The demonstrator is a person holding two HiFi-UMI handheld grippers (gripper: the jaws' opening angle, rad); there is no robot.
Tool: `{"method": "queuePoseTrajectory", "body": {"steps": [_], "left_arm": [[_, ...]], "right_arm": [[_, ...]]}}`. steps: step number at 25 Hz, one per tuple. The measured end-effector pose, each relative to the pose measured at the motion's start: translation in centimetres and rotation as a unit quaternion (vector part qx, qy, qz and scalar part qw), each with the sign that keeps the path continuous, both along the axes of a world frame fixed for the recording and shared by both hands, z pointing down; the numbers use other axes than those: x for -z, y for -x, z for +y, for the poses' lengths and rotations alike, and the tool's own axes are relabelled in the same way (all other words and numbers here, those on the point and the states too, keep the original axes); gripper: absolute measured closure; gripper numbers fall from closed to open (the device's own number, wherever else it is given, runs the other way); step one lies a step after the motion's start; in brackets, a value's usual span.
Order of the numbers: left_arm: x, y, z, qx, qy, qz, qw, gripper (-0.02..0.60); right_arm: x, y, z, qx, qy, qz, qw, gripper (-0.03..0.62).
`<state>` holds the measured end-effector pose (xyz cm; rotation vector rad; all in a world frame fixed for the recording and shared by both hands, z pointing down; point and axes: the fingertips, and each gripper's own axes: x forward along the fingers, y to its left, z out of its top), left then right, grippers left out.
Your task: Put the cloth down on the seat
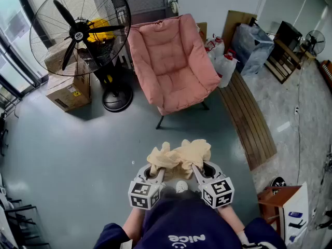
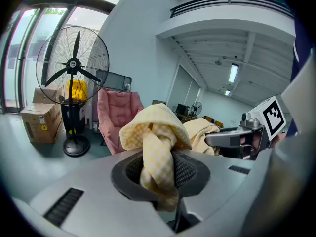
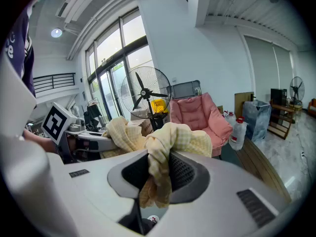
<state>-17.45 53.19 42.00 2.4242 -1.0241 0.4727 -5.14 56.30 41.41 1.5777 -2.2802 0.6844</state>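
Observation:
A pale yellow checked cloth (image 1: 180, 156) hangs bunched between my two grippers, in front of my body and above the floor. My left gripper (image 1: 155, 171) is shut on its left end, where the cloth (image 2: 157, 152) is pinched between the jaws. My right gripper (image 1: 199, 169) is shut on the right end, and there the cloth (image 3: 160, 167) bulges out of the jaws. The pink cushioned chair (image 1: 173, 64) stands ahead of me; its seat (image 1: 185, 93) is bare. It also shows as the pink chair (image 2: 114, 117) in the left gripper view and as the pink chair (image 3: 202, 117) in the right gripper view.
A large black standing fan (image 1: 79, 29) is left of the chair, with cardboard boxes (image 1: 68, 90) behind it. A wooden slatted plank (image 1: 247, 119) lies on the floor to the right, beside plastic jugs (image 1: 225, 66) and a bag (image 1: 252, 46). A low wooden stand (image 1: 280, 198) is at my right.

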Motion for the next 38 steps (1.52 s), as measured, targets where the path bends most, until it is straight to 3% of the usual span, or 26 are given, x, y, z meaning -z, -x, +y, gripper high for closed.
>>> {"method": "queuePoseTrajectory", "body": {"steps": [7,12,23,29,38], "left_arm": [[-0.1,2.8,0.3,-0.003,0.004,0.001,1.0000,0.503],[-0.1,4.5,0.3,-0.012,0.005,0.011,0.9999,0.504],[0.1,7.6,-2.2,-0.033,-0.006,0.024,0.9992,0.503],[-0.7,6.8,-5.2,-0.019,0.007,0.028,0.9994,0.503],[-1.7,1.5,-12.0,0.022,0.017,0.024,0.9993,0.503]], "right_arm": [[0.1,2.8,1.4,0.020,0.007,0.022,1.000,0.484],[-1.1,2.8,1.2,-0.037,0.029,-0.008,0.999,0.484],[0.1,6.8,-2.1,-0.052,-0.019,-0.003,0.998,0.482],[0.0,5.8,-5.4,-0.040,-0.030,0.004,0.999,0.482],[-0.7,0.8,-14.2,0.021,-0.026,-0.008,0.999,0.482]]}}
